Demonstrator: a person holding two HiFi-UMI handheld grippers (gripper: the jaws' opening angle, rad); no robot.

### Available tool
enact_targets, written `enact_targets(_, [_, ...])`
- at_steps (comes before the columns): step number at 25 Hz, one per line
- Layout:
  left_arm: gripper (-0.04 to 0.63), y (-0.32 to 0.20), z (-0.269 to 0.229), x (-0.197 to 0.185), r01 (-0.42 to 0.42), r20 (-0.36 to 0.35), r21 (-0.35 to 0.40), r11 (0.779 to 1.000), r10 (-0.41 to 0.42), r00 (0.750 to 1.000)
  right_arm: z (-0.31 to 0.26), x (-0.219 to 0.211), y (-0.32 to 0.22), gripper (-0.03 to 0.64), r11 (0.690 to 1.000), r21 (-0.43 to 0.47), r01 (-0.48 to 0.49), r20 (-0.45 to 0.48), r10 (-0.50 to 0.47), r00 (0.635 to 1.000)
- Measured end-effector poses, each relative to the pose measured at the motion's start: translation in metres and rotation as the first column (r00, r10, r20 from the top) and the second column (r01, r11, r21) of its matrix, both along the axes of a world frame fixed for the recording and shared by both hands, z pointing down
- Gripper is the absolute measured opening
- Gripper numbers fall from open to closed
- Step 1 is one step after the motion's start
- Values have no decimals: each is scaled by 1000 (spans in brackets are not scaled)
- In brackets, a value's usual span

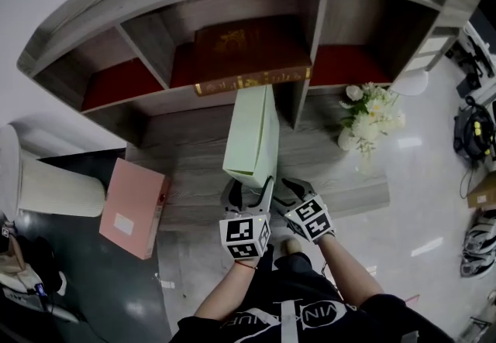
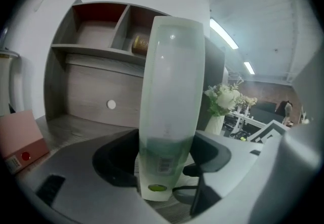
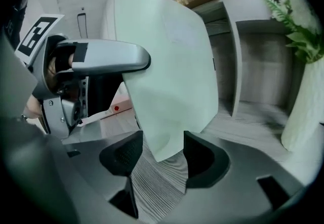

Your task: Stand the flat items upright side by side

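A pale green flat box (image 1: 252, 132) stands upright on the wooden desk (image 1: 349, 179), in front of the shelf unit. My left gripper (image 1: 246, 194) is shut on its near lower end, with the pads pressed against both faces (image 2: 172, 91). My right gripper (image 1: 291, 194) is beside it on the right. In the right gripper view the box's lower corner (image 3: 167, 76) sits between my right gripper's (image 3: 161, 156) jaws, with a gap at the left pad. A pink flat box (image 1: 133, 206) lies flat at the desk's left end.
The shelf unit (image 1: 310, 39) has red-lined compartments, and a brown book (image 1: 248, 55) lies flat in the middle one. A white vase of flowers (image 1: 370, 117) stands on the desk to the right. A white cylinder (image 1: 54, 186) lies at the far left.
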State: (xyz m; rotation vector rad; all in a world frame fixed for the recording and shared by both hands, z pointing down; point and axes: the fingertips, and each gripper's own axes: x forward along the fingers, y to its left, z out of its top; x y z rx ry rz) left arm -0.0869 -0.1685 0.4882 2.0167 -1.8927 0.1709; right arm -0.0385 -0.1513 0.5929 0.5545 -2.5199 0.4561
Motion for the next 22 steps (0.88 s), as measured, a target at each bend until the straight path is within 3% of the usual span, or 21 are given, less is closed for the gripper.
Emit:
enact_targets(7, [311, -23, 8, 13, -62, -83, -25, 998, 59, 995, 2, 22, -26, 240, 988, -30, -152, 34, 153, 988])
enact_targets(17, [319, -53, 9, 43, -160, -5, -34, 987, 160, 987, -22, 33, -50, 214, 967, -26, -255, 125, 256, 958])
enact_targets(22, [334, -58, 7, 55, -188, -85, -37, 981, 184, 979, -30, 34, -53, 219, 961, -37, -275, 164, 277, 947])
